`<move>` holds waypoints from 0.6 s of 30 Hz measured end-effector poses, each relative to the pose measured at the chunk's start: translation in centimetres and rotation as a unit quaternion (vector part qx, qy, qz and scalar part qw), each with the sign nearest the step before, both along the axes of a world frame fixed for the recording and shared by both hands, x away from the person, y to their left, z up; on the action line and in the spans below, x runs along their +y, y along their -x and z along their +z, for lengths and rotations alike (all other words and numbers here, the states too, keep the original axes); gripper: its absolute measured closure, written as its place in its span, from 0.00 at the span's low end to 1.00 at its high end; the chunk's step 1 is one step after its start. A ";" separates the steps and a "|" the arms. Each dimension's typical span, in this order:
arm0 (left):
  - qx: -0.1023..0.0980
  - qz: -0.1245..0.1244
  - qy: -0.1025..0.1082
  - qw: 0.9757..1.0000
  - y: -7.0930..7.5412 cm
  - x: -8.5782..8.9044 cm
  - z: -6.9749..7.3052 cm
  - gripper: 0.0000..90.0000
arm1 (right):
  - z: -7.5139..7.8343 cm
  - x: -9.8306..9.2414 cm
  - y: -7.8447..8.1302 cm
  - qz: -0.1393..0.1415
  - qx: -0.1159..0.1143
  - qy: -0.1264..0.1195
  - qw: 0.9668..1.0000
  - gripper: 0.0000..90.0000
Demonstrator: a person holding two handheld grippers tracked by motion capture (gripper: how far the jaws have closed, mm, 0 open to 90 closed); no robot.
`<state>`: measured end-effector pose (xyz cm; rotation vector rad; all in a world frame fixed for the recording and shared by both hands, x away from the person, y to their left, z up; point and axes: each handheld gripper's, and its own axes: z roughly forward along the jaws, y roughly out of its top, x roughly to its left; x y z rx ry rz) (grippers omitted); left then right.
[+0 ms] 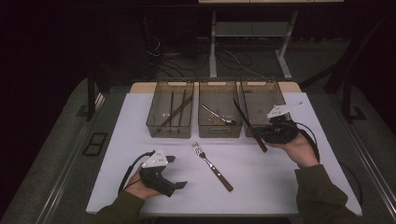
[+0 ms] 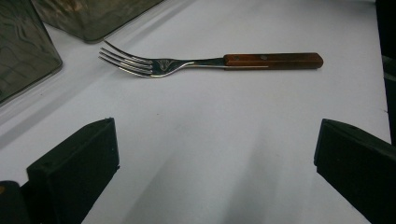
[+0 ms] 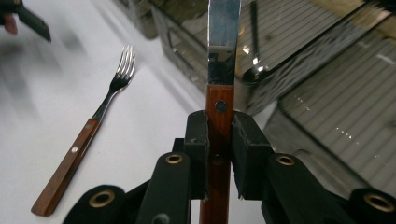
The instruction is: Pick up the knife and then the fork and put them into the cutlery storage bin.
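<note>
Three clear bins (image 1: 219,114) stand in a row at the far side of your table (image 1: 261,179), and one wooden-handled fork (image 1: 212,165) lies flat on it just in front of the middle bin. Your right hand-held gripper (image 1: 261,135) is clamped on the wooden handle of one knife (image 1: 247,123), held right of the fork with its blade slanting over the rightmost bin. Your left hand-held gripper (image 1: 176,171) rests near the table's front edge, left of the fork, jaws spread wide with nothing between them.
</note>
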<state>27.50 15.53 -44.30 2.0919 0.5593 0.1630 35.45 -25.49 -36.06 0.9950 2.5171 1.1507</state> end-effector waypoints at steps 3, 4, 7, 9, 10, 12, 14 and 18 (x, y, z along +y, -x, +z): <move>0.000 0.000 0.000 1.000 0.0 0.0 0.0 0.00 | 0.5 -0.8 0.0 -0.013 -0.010 -0.012 1.000 0.86; 0.000 0.000 -0.001 1.000 0.0 0.0 0.0 0.00 | 0.6 -1.1 0.0 -0.018 -0.012 -0.017 1.000 0.86; 0.000 0.001 -0.001 1.000 0.0 0.0 0.0 0.00 | 1.1 -1.9 0.0 -0.031 -0.023 -0.027 0.999 0.86; 0.000 0.001 -0.001 1.000 0.0 0.0 0.0 0.00 | 1.3 -2.5 0.0 -0.041 -0.027 -0.034 0.998 0.86; -0.001 0.000 -0.002 1.000 0.0 0.0 0.0 0.00 | 1.4 -2.7 0.0 -0.045 -0.031 -0.036 0.998 0.86; -0.001 0.000 -0.002 1.000 0.0 0.0 0.0 0.00 | 1.6 -3.2 0.0 -0.053 -0.037 -0.040 0.997 0.86; -0.001 0.001 -0.001 1.000 0.0 0.0 0.0 0.00 | 1.8 -3.7 -0.1 -0.061 -0.040 -0.044 0.996 0.86; 0.002 0.003 0.002 1.000 0.0 -0.1 0.0 0.00 | 2.0 -4.6 -0.2 -0.074 -0.048 -0.054 0.995 0.86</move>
